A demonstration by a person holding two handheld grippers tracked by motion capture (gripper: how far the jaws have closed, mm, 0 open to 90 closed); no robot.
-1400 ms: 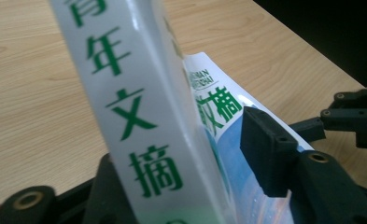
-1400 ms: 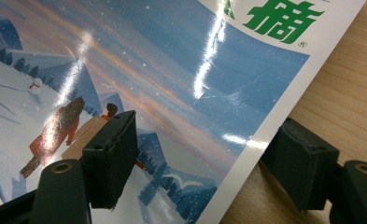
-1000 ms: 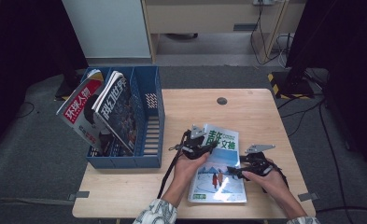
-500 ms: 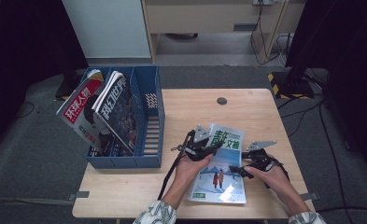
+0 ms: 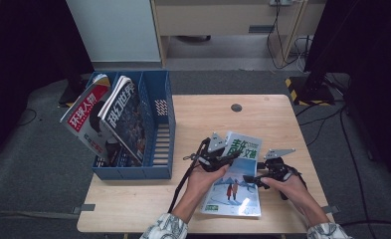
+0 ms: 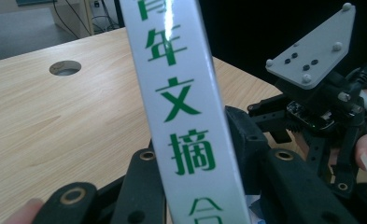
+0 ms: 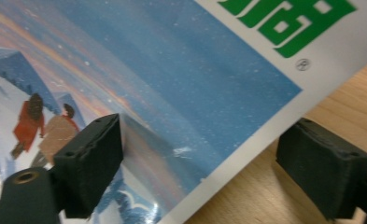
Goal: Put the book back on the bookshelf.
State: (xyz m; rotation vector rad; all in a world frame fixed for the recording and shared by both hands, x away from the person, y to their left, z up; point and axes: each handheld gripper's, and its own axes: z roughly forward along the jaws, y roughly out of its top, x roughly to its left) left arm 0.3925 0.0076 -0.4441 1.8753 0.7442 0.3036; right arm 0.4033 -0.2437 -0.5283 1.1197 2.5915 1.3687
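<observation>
High view: at the near edge of the table (image 5: 133,214), two forearms in patterned sleeves come in from the bottom, each hand carrying a gripper. Between them lies a magazine (image 5: 233,191) with a blue snow-scene cover and green characters, its near end flat on the wood, its far left part raised. The right gripper (image 5: 250,180) sits at the magazine's right edge; in the right gripper view its two black pads stand wide apart, one over the cover, the other over bare wood past the white margin, neither pressing on the magazine (image 7: 172,93). Its jaws have just been closing somewhat from a wider spread, with the magazine's edge between them but not clamped. The left gripper (image 5: 226,160), a little farther off, is clenched on the magazine's left edge; in the left gripper view the white, green-lettered spine (image 6: 186,107) rises between its black jaws, and the right gripper (image 6: 321,102) with its grey plate shows just beyond. Farther left on the table stands a blue file rack (image 5: 158,129), holding two magazines (image 5: 103,119) that lean leftward. Farther still, a round cable hole (image 5: 236,107) near the table's far edge.
</observation>
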